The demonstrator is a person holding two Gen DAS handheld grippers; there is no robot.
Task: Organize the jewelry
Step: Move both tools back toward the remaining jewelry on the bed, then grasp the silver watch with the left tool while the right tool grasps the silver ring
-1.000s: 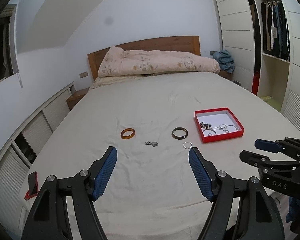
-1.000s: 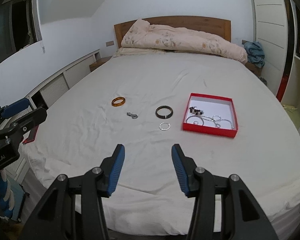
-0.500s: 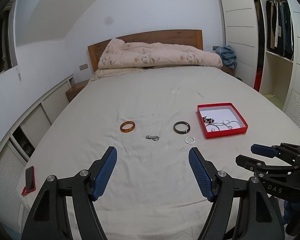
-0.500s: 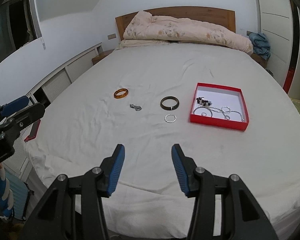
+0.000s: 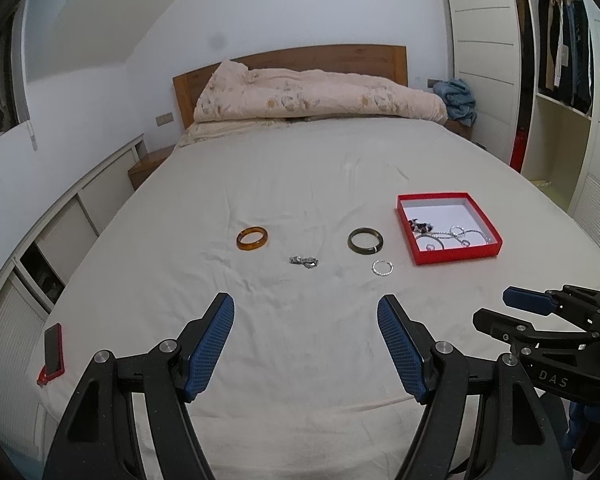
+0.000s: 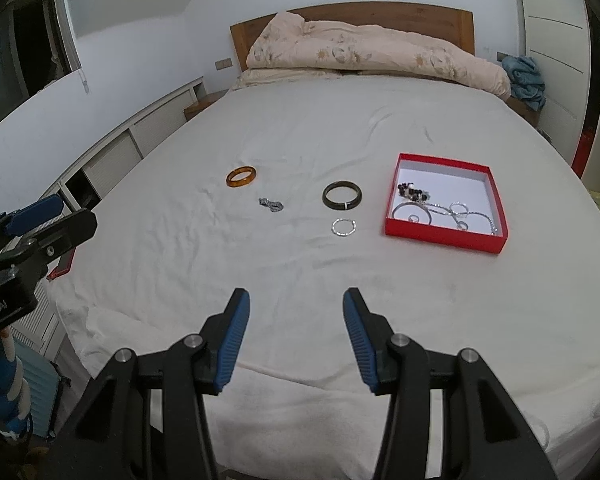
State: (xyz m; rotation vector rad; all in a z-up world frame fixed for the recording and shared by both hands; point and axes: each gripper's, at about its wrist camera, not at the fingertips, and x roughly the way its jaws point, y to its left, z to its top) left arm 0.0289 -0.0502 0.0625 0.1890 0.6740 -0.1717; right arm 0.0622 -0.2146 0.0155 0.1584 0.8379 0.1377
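Note:
On the white bed sheet lie an amber bangle (image 5: 252, 239) (image 6: 241, 176), a small crumpled silver chain (image 5: 304, 261) (image 6: 271, 203), a dark green bangle (image 5: 365, 240) (image 6: 341, 196) and a thin silver ring (image 5: 382, 267) (image 6: 344, 227). A red box (image 5: 458, 255) (image 6: 444, 236) to their right holds several silver and beaded pieces. My left gripper (image 5: 306, 320) is open and empty over the near sheet. My right gripper (image 6: 296, 308) is open and empty, short of the silver ring.
A folded floral duvet (image 5: 312, 96) lies along the wooden headboard. A phone in a red case (image 5: 53, 354) sits at the bed's left edge. Low white cabinets (image 6: 112, 156) run along the left wall. An open wardrobe (image 5: 564, 80) stands at the right.
Both grippers have moved forward toward the jewelry, and the right wrist view now looks down more steeply. Both stay open. Nothing on the bed has moved.

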